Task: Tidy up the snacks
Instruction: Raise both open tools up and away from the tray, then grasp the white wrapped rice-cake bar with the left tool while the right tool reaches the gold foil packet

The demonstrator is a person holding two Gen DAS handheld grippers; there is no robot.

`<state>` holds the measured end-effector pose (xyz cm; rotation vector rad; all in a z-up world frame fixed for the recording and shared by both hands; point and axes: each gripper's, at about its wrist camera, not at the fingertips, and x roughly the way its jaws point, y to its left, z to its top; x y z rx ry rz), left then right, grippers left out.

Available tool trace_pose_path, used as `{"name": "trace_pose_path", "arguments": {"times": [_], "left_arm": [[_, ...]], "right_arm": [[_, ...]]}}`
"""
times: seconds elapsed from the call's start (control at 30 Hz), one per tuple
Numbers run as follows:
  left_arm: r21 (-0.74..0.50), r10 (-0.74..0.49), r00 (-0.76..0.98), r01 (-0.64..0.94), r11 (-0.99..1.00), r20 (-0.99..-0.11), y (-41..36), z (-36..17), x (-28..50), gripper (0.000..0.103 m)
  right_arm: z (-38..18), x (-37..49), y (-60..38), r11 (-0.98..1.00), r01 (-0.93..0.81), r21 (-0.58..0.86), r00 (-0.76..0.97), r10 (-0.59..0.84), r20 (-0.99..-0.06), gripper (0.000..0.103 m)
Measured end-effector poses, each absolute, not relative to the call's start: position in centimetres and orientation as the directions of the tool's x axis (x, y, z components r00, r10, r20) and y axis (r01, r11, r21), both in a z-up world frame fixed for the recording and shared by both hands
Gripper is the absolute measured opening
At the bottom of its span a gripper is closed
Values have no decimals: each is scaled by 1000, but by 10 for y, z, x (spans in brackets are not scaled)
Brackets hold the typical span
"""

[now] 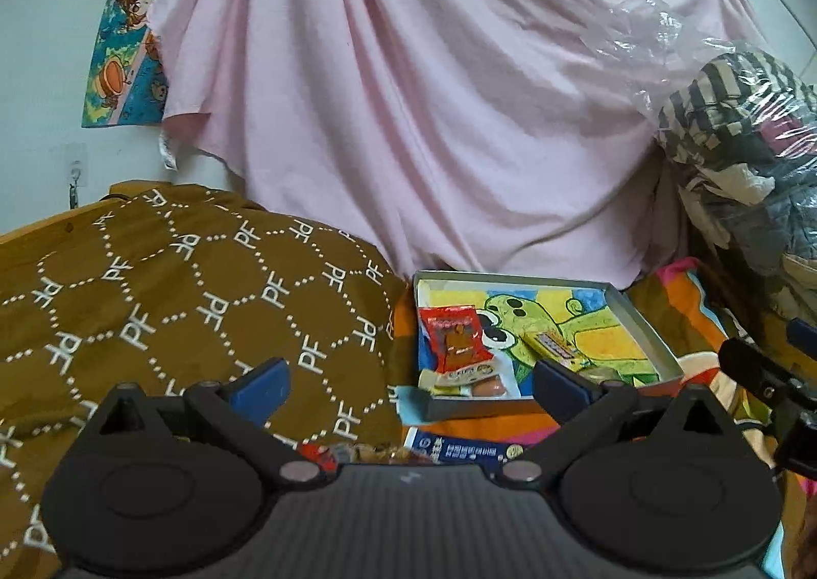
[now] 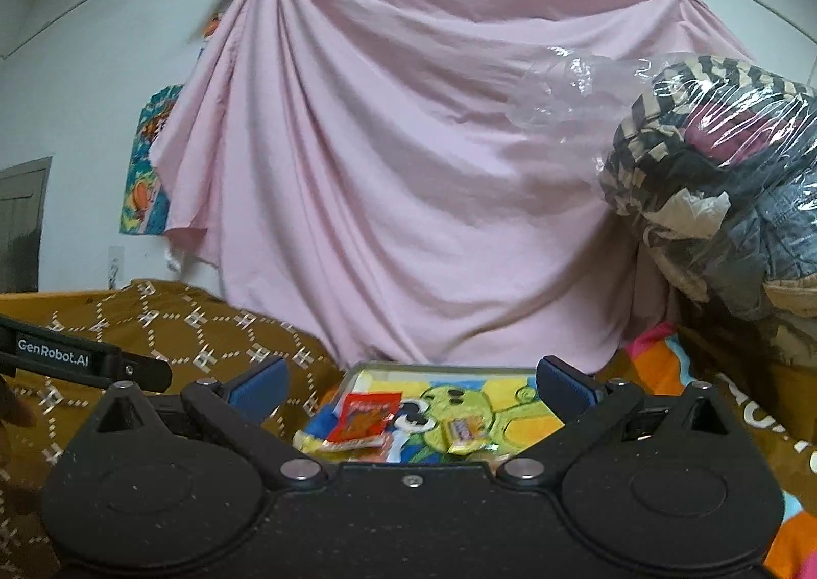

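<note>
A shallow box [image 1: 646,323] with a green cartoon frog printed inside lies on the bed. In it are a red snack packet [image 1: 454,336], a small yellow packet [image 1: 554,343] and a sausage pack [image 1: 472,382]. A blue packet [image 1: 459,451] lies in front of the box, just ahead of my left gripper [image 1: 408,387], which is open and empty. In the right wrist view the box [image 2: 510,387] holds the red packet [image 2: 365,418] and yellow packet [image 2: 464,428]. My right gripper [image 2: 408,387] is open and empty above the box's near edge.
A brown patterned blanket [image 1: 178,303] is heaped left of the box. A pink sheet [image 1: 408,119] hangs behind. A clear plastic bag of clothes [image 2: 715,170] sits at the right. An orange patterned bedcover [image 1: 684,303] lies under the box.
</note>
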<state>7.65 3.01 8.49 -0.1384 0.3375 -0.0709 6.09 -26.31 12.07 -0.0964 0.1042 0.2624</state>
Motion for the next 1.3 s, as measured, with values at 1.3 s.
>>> {"name": "trace_pose_path", "arguments": {"times": [1.3], "left_arm": [[-114, -82, 759, 11, 993, -645, 53, -10, 64, 103]], "right_arm": [[13, 58, -228, 944, -329, -4, 745, 257, -616, 102]]}}
